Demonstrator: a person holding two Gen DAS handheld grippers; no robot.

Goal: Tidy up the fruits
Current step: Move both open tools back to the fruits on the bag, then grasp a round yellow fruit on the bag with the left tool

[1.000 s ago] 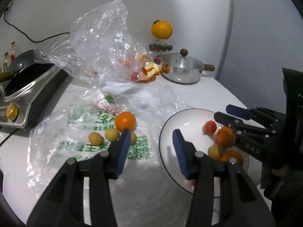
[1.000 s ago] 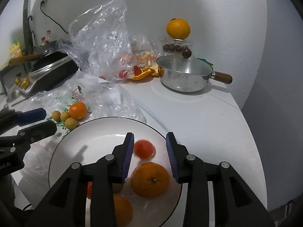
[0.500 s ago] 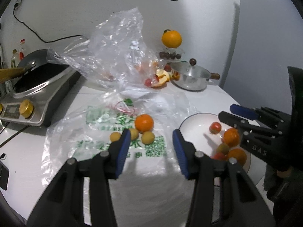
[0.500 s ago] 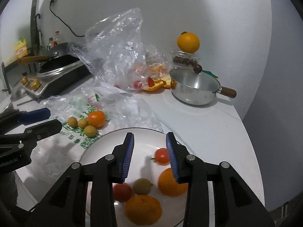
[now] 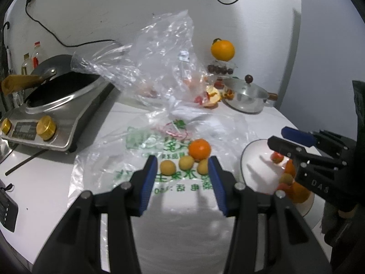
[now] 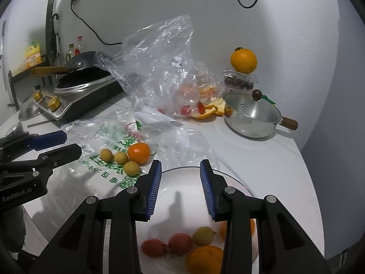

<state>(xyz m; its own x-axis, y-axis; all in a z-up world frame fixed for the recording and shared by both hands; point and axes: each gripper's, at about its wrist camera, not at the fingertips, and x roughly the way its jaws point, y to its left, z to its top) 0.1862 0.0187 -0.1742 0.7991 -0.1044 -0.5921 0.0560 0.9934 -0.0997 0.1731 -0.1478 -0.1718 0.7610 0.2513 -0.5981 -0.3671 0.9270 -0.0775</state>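
Left gripper: fingers spread, empty, before small orange tangerine on printed clear plastic bag. Right gripper: fingers parted, empty, above round white plate of fruit.

Ahead of left gripper: tangerine on printed bag.
Below right gripper: plate.
Far ahead: pot.

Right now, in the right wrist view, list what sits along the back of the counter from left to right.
Induction cooker with wok → crumpled clear plastic bag → orange peel → lidded steel pot.
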